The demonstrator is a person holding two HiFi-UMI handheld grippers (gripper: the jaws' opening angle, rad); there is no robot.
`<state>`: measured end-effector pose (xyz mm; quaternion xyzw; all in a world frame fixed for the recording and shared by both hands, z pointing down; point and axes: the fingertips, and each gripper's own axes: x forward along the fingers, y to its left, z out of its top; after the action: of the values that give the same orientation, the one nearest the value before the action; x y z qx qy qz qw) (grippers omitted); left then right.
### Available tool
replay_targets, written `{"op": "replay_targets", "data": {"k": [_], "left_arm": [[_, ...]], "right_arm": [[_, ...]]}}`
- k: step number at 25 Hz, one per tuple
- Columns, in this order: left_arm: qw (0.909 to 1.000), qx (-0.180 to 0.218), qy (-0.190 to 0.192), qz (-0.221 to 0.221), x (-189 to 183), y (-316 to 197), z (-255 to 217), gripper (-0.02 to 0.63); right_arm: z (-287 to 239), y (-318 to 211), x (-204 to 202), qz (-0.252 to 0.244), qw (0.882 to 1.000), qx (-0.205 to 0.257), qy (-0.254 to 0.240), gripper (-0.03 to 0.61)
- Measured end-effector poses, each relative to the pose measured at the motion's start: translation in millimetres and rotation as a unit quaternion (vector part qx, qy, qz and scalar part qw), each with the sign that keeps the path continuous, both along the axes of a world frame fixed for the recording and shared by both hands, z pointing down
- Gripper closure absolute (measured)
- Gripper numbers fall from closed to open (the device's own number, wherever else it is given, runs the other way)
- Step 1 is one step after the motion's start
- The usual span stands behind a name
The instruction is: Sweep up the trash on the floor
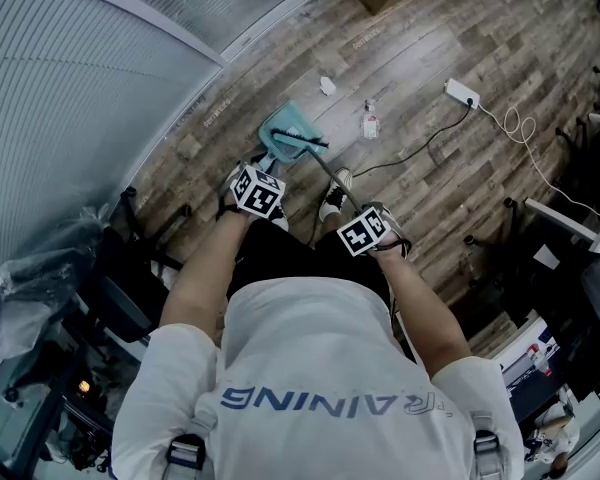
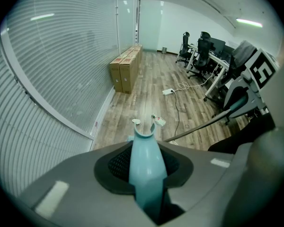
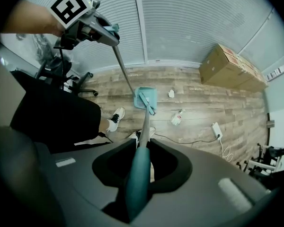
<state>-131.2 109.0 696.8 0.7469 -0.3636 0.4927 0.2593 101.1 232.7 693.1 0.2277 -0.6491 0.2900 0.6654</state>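
A teal dustpan [image 1: 288, 128] rests on the wood floor ahead of the person's shoes. My left gripper [image 1: 257, 190] is shut on the dustpan's long handle [image 2: 146, 167], which fills the gap between its jaws. My right gripper [image 1: 366, 231] is shut on the teal broom handle [image 3: 138, 181]. The broom head [image 3: 147, 103] lies on the dustpan [image 3: 146, 95]. A crumpled white paper [image 1: 327, 86] and a small bottle-like piece of trash [image 1: 370, 124] lie just beyond the pan, apart from it; the same paper [image 3: 171, 93] and bottle [image 3: 177, 118] show in the right gripper view.
A white power strip [image 1: 461, 92] with a trailing cable lies to the right. Cardboard boxes [image 3: 229, 65] stand against the blinds-covered glass wall [image 1: 70, 118]. Office chairs and desks [image 2: 203, 51] line the right side; another chair [image 1: 120, 288] stands at my left.
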Motion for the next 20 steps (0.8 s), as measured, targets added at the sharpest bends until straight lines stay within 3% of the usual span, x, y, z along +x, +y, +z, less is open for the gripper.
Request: {"op": "replay_targets", "data": {"k": [4,11,17,20], "left_arm": [[1.0,0.0,0.0,0.001,-2,0,-1,0.52],[0.9999,0.009,-0.009,0.001,-6,0,-1,0.522],[0.9983,0.0,-0.007,-0.059,-20,-1,0,0.522],[0.9976,-0.003,-0.013,-0.068,-15,-8,-4,0.522]], "right_arm": [[-7,-5,1,0.023,1.0,-0.003,-0.013,0.471],[-26,-23,30,0.123,0.992,0.009,-0.042,0.471],[-41,-42,78,0.23,0.971,0.032,-0.06,0.471],[-44,-50,102,0.271,0.959,0.036,-0.071,0.471]]}}
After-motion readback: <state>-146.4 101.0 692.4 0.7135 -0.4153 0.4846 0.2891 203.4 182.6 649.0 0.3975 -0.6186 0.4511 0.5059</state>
